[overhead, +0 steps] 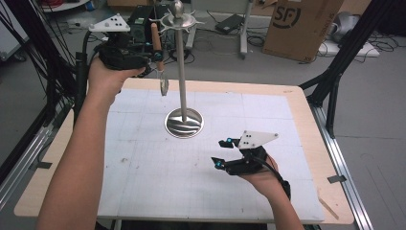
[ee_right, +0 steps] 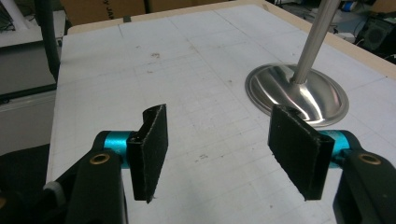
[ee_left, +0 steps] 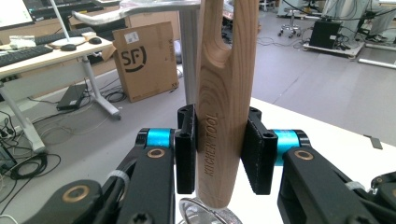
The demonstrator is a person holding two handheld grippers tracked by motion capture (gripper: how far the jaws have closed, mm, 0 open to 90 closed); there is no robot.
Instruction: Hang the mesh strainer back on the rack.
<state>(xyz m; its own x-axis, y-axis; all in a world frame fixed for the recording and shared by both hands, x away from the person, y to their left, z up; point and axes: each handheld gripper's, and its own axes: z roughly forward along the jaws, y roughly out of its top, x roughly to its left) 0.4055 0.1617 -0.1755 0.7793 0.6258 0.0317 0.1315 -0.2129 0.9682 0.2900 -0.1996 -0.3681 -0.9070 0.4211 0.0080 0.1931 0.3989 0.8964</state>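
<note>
Wood-handled utensil (ee_left: 223, 116) upright; near stand top

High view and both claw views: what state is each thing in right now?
Left claw: shut on the wooden utensil handle, raised near the rack's top.
Wooden utensil: held upright, metal end hanging down, off the table.
Metal rack: standing upright on its round base, hooks bare.
Right claw: open, nothing between its pads, low over the table.

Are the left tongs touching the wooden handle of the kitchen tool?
Touching. In the left gripper view, both pads of the left tongs press against the wooden handle.
</note>
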